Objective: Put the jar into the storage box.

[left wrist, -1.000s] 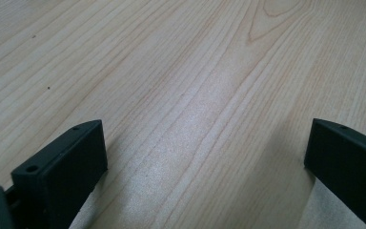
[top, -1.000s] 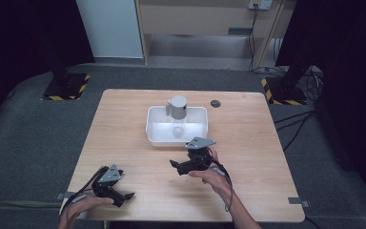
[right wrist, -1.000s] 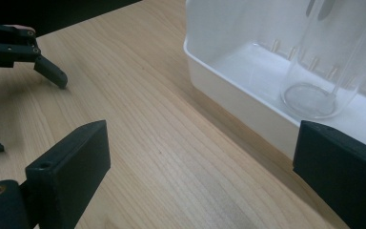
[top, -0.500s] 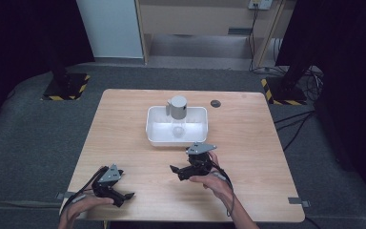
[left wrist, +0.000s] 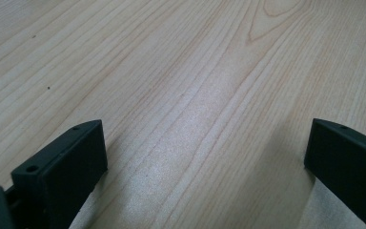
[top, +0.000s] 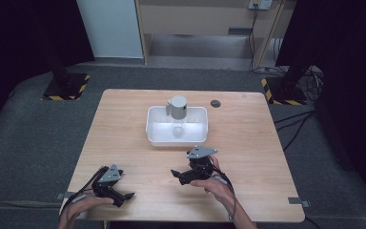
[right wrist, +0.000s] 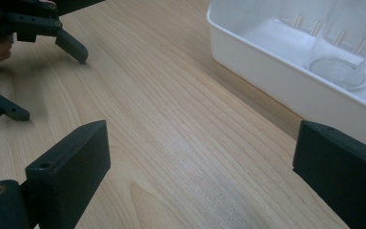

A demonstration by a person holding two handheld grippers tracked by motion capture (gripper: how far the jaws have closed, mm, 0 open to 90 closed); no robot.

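Observation:
My left gripper (top: 125,198) rests near the table's front left edge, held by a hand. Its jaws stand wide open over bare wood in the left gripper view (left wrist: 205,148). My right gripper (top: 176,176) sits at the front centre and points left, a little in front of the white tray (top: 152,133). It is open with nothing between its jaws (right wrist: 200,157). Its view has the white tray (right wrist: 248,52) at upper right with a clear glass (right wrist: 348,47) inside, and the left gripper (right wrist: 52,86) at upper left. A grey cylinder (top: 177,107) stands at the tray's back.
A small dark round spot (top: 215,103) lies on the table (top: 248,143) behind and right of the tray. A clear glass (top: 177,130) stands in the tray's middle. Cables trail from both grippers toward the front edge. Dark floor surrounds the table.
My right gripper has drawn back a little from the tray toward the front edge. The left gripper has stayed where it was.

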